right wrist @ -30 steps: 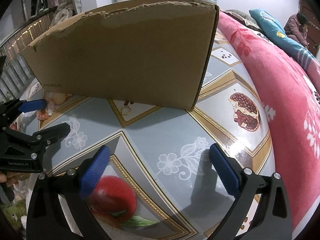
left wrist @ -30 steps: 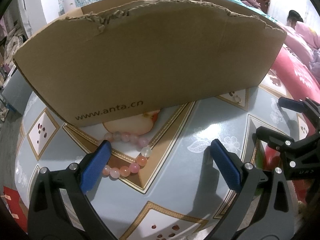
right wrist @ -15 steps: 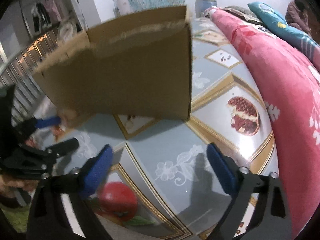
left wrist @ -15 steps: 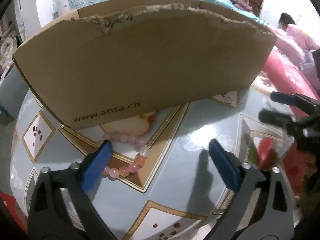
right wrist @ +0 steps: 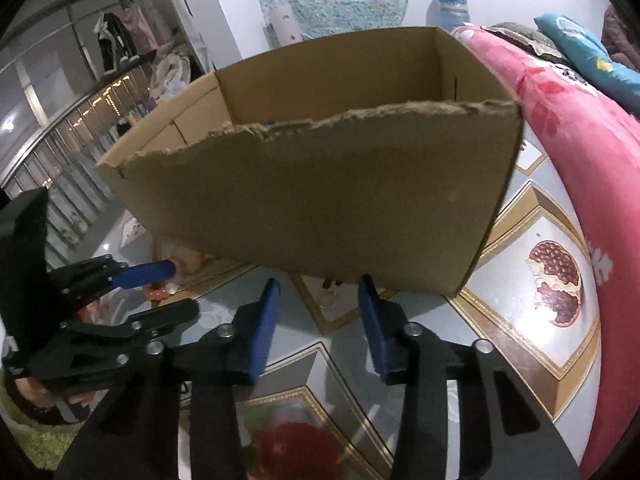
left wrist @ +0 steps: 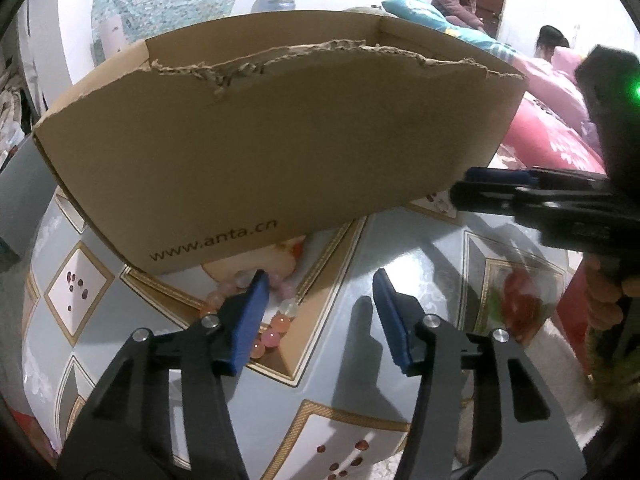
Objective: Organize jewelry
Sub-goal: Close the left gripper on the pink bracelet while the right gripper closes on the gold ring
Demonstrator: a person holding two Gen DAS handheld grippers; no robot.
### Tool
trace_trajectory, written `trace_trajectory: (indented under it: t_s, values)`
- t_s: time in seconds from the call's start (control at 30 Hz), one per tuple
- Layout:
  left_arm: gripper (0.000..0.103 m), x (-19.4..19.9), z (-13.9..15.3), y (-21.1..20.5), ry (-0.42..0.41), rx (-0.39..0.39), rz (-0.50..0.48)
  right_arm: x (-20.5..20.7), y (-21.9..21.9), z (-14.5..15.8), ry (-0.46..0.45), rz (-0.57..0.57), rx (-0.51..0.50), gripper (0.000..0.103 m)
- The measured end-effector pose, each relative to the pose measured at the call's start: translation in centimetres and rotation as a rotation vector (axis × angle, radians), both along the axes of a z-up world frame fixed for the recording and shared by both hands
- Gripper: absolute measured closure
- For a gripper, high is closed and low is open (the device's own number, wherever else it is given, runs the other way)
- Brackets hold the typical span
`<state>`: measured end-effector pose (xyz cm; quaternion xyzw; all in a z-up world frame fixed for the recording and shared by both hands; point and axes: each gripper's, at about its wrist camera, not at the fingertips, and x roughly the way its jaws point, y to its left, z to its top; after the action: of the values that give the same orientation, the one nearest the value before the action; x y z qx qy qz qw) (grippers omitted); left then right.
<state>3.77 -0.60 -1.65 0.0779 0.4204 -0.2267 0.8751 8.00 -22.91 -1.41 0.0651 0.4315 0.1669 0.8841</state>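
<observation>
A torn-edged cardboard box (left wrist: 280,152) fills the middle of both views on a fruit-patterned table (left wrist: 400,248), with a pink bead bracelet (left wrist: 276,326) lying at lower centre of the left view, just before the box. The left gripper (left wrist: 318,316) is closing, its left pad over the beads, nothing clamped. The right gripper (right wrist: 316,320) is also closing on nothing; a small ring (right wrist: 330,298), perhaps, lies blurred beyond it.

1. The left gripper (left wrist: 320,312) has matte black angular arms with flat blue pads and silver screw heads.
2. The right gripper (right wrist: 318,320) is built the same: black frame, blue pads, silver screws.
3. A green light glows on its black body.
</observation>
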Motion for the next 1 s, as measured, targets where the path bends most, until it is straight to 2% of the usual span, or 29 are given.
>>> trace_trajectory:
  t_s: [0.33, 0.4, 0.47, 1.0]
  values:
    - [0.054, -0.3, -0.3, 0.6, 0.016, -0.017, -0.013, 0.5, 1.6, -1.3, -0.019, 0.003, -0.110, 0.082]
    - [0.055, -0.3, -0.4, 0.5, 0.013, -0.012, -0.016, 0.3, 2.0, -1.3, -0.033, 0.004, -0.139, 0.083]
    - [0.056, -0.4, -0.4, 0.5, 0.012, -0.012, -0.017, 0.2, 2.2, -1.3, -0.047, 0.004, -0.174, 0.091]
    - [0.057, -1.0, -0.3, 0.9, 0.014, -0.022, -0.016, -1.7, -0.3, -1.4, 0.029, 0.000, -0.066, 0.093]
